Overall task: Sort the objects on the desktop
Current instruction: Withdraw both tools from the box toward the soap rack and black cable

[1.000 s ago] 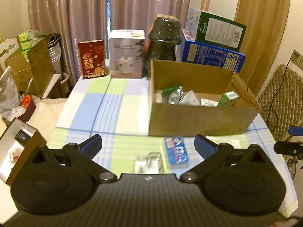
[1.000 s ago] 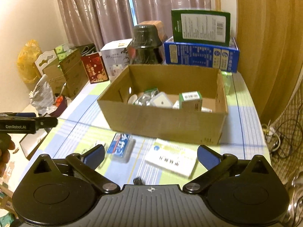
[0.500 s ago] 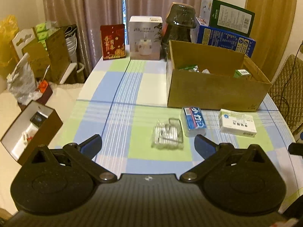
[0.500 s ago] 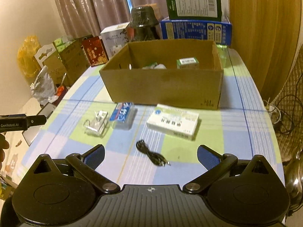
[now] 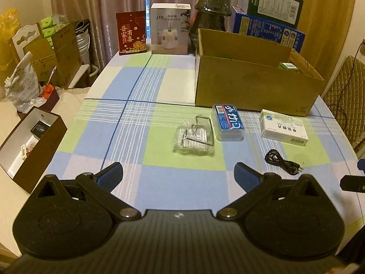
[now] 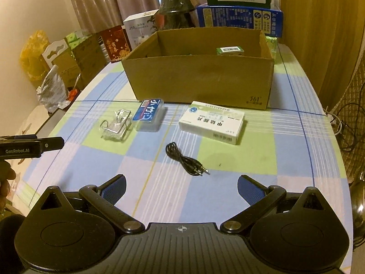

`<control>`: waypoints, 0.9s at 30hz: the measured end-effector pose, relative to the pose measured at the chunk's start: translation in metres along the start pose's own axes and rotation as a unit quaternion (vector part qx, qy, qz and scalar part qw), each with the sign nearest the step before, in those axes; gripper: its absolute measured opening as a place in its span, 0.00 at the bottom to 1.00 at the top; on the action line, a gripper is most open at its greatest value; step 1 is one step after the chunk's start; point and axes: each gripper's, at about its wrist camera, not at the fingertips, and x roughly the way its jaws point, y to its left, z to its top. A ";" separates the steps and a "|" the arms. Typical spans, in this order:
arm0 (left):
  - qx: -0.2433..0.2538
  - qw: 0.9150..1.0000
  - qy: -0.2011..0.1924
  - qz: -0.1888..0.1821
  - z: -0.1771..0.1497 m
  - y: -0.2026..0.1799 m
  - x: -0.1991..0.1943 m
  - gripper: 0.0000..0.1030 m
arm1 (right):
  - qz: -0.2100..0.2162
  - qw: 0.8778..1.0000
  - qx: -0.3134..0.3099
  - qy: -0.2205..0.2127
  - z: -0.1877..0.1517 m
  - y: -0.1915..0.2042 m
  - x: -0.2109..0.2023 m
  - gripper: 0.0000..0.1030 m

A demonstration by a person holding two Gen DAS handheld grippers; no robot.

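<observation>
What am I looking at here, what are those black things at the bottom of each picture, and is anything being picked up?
These are two hand-held grippers, each with a camera looking forward along its two fingers. One picture comes from the left gripper, the other from the right gripper. Both are open and hold nothing. On the checked tablecloth lie a clear packet with a wire hook, a blue-labelled plastic case, a white medicine box and a coiled black cable. Behind them stands an open cardboard box already holding a small green box. In the right picture, the left gripper shows at the left edge, held by a hand.
</observation>
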 end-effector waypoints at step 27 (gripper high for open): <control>0.029 1.000 -0.003 0.011 -0.007 -0.008 0.016 0.99 | -0.008 0.998 -0.055 0.010 0.000 0.003 0.024 0.98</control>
